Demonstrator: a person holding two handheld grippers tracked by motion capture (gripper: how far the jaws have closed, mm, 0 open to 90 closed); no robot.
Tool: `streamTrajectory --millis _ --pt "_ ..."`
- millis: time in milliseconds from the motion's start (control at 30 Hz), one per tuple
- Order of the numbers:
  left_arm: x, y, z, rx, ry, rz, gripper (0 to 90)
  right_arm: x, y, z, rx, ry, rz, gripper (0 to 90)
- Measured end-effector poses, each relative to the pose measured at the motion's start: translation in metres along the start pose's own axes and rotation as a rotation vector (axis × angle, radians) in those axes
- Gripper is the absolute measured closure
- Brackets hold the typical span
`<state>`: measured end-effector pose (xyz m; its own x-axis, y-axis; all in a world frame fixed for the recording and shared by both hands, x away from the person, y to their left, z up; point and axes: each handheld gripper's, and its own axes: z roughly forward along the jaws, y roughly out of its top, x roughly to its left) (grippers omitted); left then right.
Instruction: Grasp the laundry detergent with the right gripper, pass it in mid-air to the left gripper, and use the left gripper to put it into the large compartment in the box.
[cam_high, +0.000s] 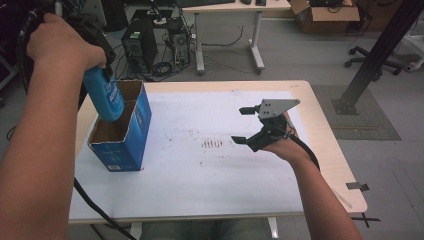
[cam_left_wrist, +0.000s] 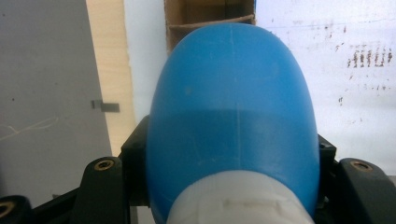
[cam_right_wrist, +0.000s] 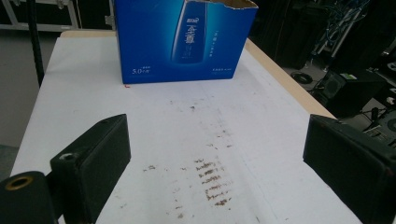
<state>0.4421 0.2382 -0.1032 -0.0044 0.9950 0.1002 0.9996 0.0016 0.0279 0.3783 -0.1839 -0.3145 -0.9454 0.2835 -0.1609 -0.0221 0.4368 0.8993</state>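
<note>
Left hand-held gripper (cam_high: 102, 70) is clamped on the neck end of a blue bottle (cam_high: 105, 96), jaws pressing on either side just above its white cap (cam_left_wrist: 238, 200). It hangs over the open top of a blue box (cam_high: 131, 140) standing at the left of the tabletop (cam_high: 200, 200).

Key relation: the bottle hangs directly below the gripper, cap up in the jaws and rounded base pointing down. Long axis near upright, leaning slightly. In the high view the base has reached the box rim and seems to sit just inside the near compartment, though how deep it goes cannot be told. In the left gripper view the base (cam_left_wrist: 231, 93) covers most of the opening; a cardboard divider (cam_left_wrist: 210, 22) shows beyond it, so the bottle lines up with the compartment on the gripper's side of that divider.

Box: long axis runs away from the person, top open, torn rim, printed face toward the right gripper view (cam_right_wrist: 184, 39).

Right hand-held gripper (cam_high: 243, 126) is released, jaws wide with nothing between them. It hovers over the stained middle-right of the tabletop, pointing toward the box, well apart from it. The left hand is nearer.

Judgement: the coming move is a straight descent; the axis should stay upright so the base clears the divider and side walls.
</note>
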Motion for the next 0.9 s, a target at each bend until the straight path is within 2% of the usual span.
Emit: streamTrajectory --millis 267,500,900 --pt "0.002 -0.001 0.017 0.004 0.015 -0.005 38.8 -0.001 0.000 -0.004 0.014 -0.006 0.003 7.5" --pt "0.004 -0.003 0.032 0.015 -0.005 0.007 38.8 -0.001 0.002 -0.003 0.019 -0.003 -0.004 7.6" --pt "0.009 -0.005 0.057 0.015 -0.016 -0.001 38.8 0.000 0.002 0.000 0.016 0.006 -0.001 7.8"
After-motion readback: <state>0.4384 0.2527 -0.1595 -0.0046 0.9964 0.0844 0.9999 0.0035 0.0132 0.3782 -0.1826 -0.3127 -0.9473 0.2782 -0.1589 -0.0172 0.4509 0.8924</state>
